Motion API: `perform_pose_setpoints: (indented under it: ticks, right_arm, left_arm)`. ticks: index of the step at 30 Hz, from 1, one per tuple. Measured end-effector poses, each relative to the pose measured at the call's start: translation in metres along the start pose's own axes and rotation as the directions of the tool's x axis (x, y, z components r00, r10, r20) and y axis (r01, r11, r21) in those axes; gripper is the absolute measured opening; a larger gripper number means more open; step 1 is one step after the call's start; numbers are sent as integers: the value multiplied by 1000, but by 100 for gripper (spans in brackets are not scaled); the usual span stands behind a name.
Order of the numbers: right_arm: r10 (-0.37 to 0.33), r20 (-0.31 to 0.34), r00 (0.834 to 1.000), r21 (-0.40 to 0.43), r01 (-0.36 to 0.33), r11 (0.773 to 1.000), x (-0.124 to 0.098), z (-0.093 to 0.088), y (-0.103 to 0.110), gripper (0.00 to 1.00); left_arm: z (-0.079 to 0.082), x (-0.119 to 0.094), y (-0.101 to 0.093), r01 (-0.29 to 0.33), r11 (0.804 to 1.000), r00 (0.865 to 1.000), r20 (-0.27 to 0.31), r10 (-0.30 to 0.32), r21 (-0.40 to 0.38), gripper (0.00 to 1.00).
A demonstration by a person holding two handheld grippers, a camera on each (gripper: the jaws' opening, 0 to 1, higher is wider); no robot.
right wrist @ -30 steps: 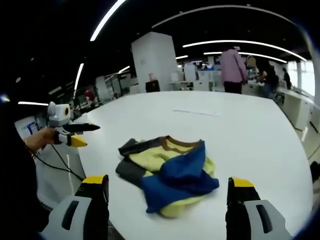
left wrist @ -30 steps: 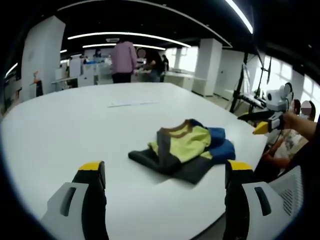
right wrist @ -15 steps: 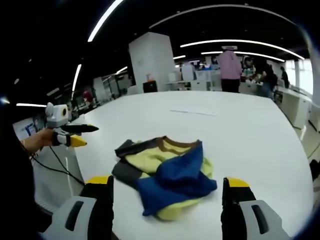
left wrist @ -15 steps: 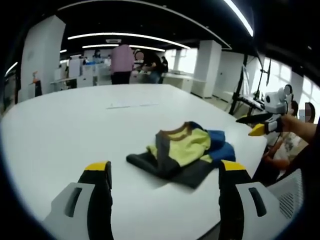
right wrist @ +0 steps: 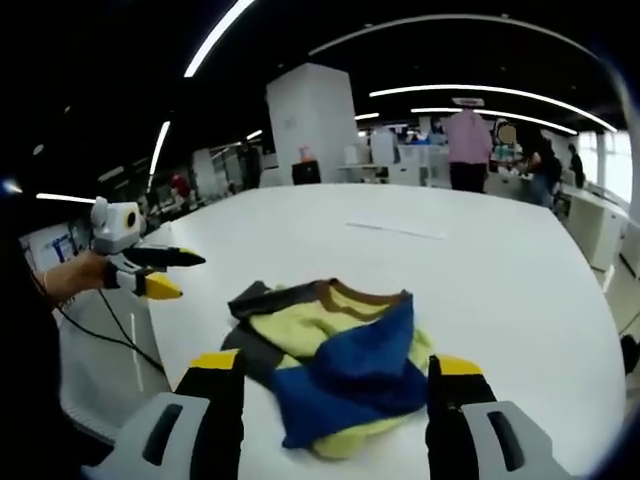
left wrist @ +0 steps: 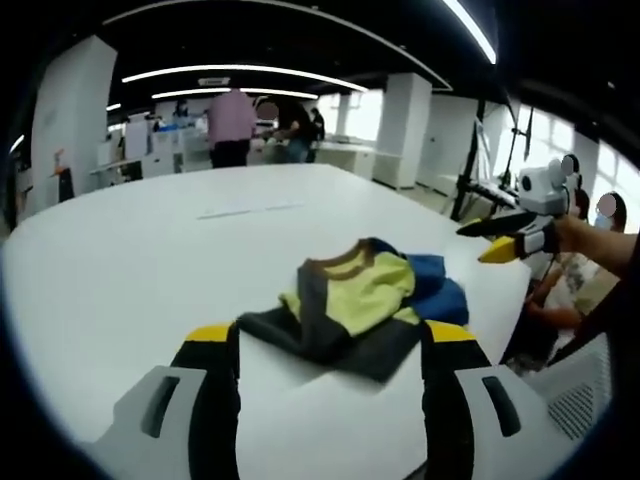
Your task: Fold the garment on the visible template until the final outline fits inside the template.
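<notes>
Room: open office, ceiling light strips, people standing upper centre.
Worktop (left wrist: 120, 260): white, wide, rounded edge.
Garment (right wrist: 335, 375): bunched yellow, blue and grey heap, centre frame; no template outline discernible.
Left gripper (left wrist: 330, 345): jaws spread, garment just ahead between tips.
Right gripper (right wrist: 332, 377): jaws spread, garment equally near; approaching from opposite sides.

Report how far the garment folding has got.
Done: nothing visibly; the yellow, blue and grey garment lies crumpled on the white table. In hand: nothing; the left gripper and right gripper are open, short of it. Left: all folding. No template outline is discernible.
</notes>
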State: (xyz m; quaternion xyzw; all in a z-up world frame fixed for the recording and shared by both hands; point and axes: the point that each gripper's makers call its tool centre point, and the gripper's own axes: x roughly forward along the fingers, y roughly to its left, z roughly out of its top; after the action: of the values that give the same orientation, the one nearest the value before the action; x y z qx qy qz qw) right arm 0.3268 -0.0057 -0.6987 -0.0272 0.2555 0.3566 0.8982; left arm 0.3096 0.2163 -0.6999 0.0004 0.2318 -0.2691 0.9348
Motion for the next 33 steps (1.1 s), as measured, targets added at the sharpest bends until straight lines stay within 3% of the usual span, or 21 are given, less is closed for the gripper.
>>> perform_pose_setpoints:
  ticks: [10, 20, 33]
  right_arm:
    - [27, -26, 999, -36, -28, 999, 19, -5, 7, 57]
    - [40, -51, 998, -66, -44, 997, 40, -12, 14, 40]
    - [-4, -101, 995, -117, -8, 993, 64, -23, 7, 27]
  left_arm:
    - [-3, 19, -3, 14, 1000, 1000, -14, -14, 10, 61]
    - [-7, 39, -7, 26, 1000, 999, -24, -26, 9, 48]
    - [-20, 69, -10, 38, 999, 997, -75, -36, 29, 27]
